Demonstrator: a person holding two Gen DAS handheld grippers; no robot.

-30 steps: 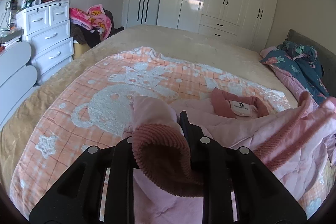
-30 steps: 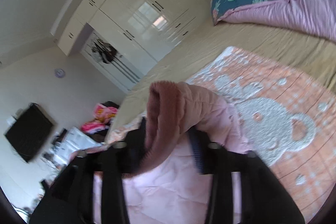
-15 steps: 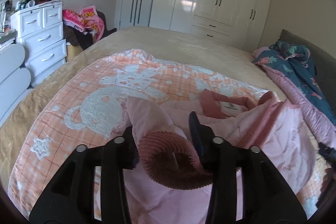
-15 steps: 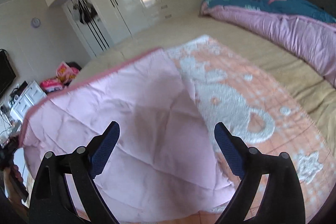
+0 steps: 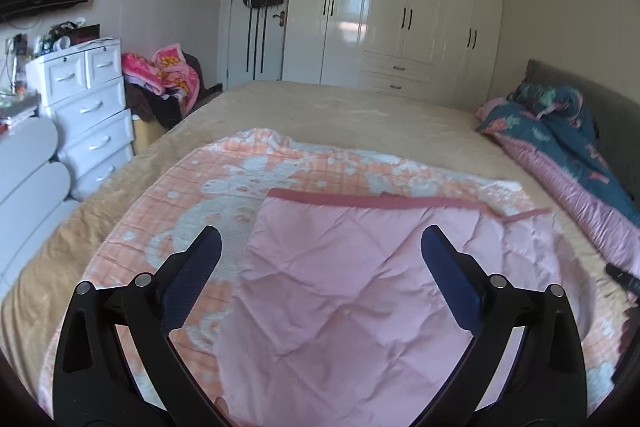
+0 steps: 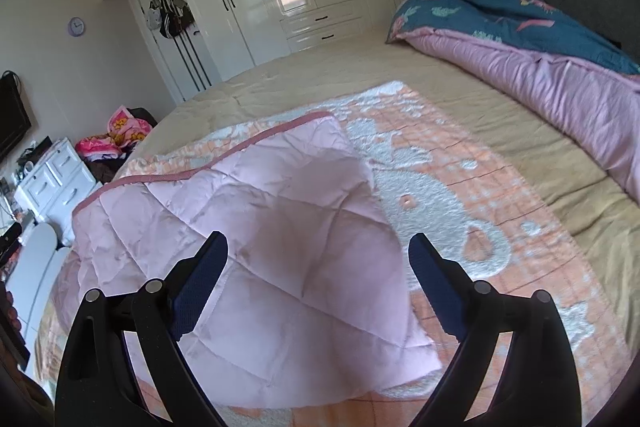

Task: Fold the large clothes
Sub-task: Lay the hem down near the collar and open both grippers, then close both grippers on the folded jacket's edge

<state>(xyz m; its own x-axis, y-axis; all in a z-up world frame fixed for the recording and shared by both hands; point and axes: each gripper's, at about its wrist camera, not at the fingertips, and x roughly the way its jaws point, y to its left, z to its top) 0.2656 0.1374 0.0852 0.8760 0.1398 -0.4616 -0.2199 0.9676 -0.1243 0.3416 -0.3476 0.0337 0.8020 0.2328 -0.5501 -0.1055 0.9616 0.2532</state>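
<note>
A pink quilted jacket (image 5: 360,291) is seen lying folded and flat on the orange-and-white bear blanket (image 5: 192,187) spread over the bed, its darker pink ribbed hem (image 5: 372,201) running across the far edge toward 12 o'clock. The ribbed cuffs that were pinched in both grippers a second ago have been let go: the left gripper (image 5: 320,253) has just been opened to its full spread, and the right gripper (image 6: 318,259) has likewise been widened, with nothing gripped by either and only the jacket's smooth back panel showing between the blue pads. In the right wrist view the garment (image 6: 256,239) is spread from 9 o'clock toward the centre, the blanket's white bear left bare at 3 o'clock. A blue floral duvet (image 6: 520,11) is bunched at 2 o'clock. The release suggests one fold has been laid down; a further fold is probably still needed to make the bundle compact.
</note>
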